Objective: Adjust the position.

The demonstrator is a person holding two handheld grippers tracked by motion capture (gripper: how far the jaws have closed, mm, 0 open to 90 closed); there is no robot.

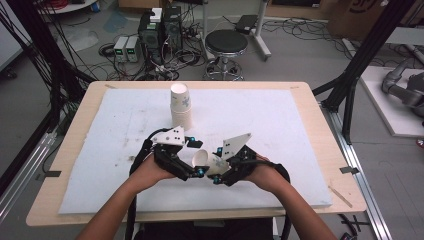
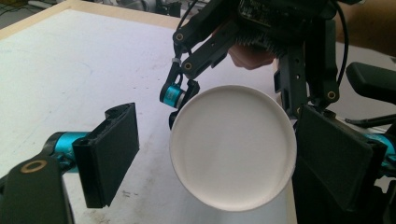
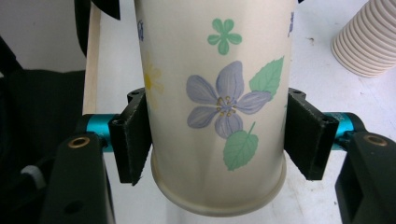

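A paper cup (image 1: pixel 206 161) printed with flowers lies on its side in the air above the white mat, between the two hands. My right gripper (image 1: pixel 217 165) is shut on it: in the right gripper view both black pads (image 3: pixel 133 140) press on the cup's (image 3: pixel 217 107) walls near its base. The cup's round white mouth (image 2: pixel 232 147) faces my left gripper (image 2: pixel 224 158). That gripper stands open around the rim, its left pad (image 2: pixel 112 154) clearly apart from the cup. A stack of cups (image 1: pixel 180 107) stands upright on the mat beyond both grippers.
A white mat (image 1: pixel 280 115) covers most of the wooden table (image 1: pixel 325 150). The cup stack's ribbed side (image 3: pixel 369 42) appears at the top right of the right gripper view. A stool (image 1: pixel 226 47) and computer boxes (image 1: pixel 160 30) stand on the floor past the far edge.
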